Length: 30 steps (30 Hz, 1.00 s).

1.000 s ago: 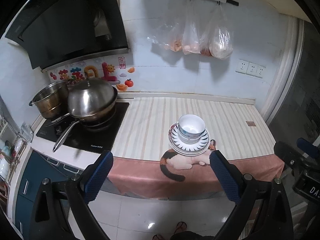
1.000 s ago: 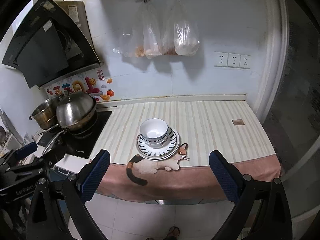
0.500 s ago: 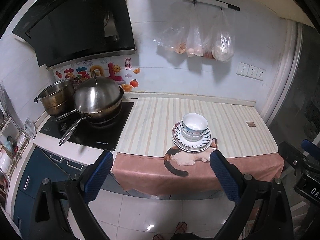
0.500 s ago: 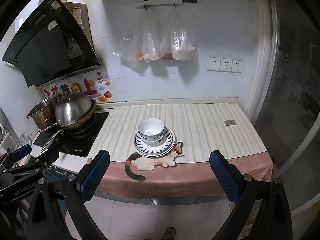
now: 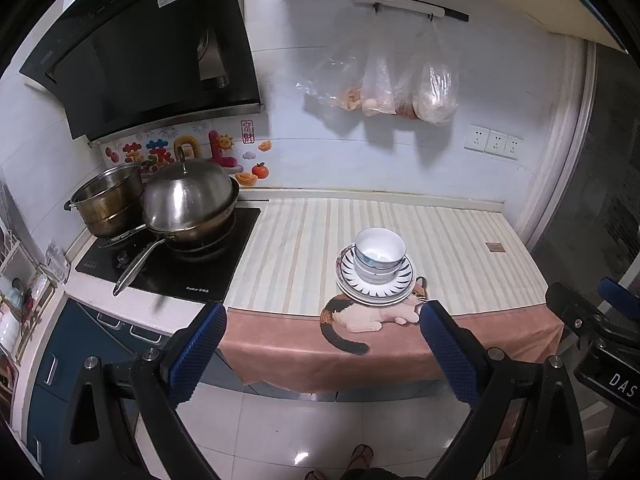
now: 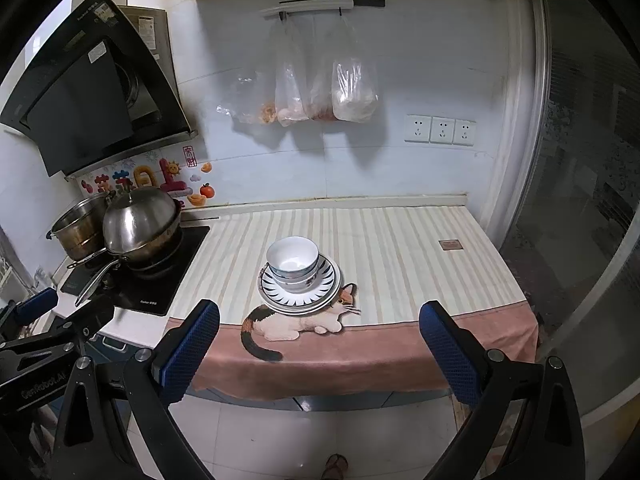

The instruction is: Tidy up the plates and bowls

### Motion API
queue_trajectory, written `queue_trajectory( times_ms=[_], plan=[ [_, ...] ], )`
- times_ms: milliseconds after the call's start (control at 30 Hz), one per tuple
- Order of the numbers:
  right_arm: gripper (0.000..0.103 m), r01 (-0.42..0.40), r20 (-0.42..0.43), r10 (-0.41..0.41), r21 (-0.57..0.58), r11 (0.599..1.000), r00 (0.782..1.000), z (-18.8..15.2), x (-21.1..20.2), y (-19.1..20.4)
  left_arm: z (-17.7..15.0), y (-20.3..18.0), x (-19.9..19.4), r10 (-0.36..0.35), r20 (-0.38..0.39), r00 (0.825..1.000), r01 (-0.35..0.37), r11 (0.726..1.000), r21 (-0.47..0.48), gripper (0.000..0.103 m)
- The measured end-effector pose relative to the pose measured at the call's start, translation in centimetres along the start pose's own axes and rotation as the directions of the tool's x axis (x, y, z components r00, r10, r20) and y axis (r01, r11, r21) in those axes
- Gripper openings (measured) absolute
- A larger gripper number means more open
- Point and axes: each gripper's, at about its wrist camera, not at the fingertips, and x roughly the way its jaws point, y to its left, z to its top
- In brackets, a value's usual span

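Observation:
White bowls sit nested on a stack of striped plates near the front of the striped counter; the same bowls and plates show in the right wrist view. My left gripper is open and empty, held back from the counter over the floor. My right gripper is open and empty too, also well short of the stack. The right gripper's body shows at the left view's right edge, the left gripper's body at the right view's left edge.
A lidded steel pan and a pot stand on the black cooktop at the left. A cat-print cloth hangs over the counter's front edge. Plastic bags hang on the wall. A glass door is at the right.
Both grippers have drawn back and risen from the counter; the stack looks smaller and farther. Bowls and plates have not moved. Both grippers stay open.

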Motion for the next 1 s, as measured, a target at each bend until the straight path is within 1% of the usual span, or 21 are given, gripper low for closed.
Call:
queue_trajectory(
  times_ms=[1000],
  plan=[
    [0.102,0.009,0.002,-0.009,0.007,1.0,1.0,-0.14,0.22,-0.27,0.15,-0.79,0.07,-0.003,0.005,1.0,0.002,1.0,0.002,0.099]
  ],
)
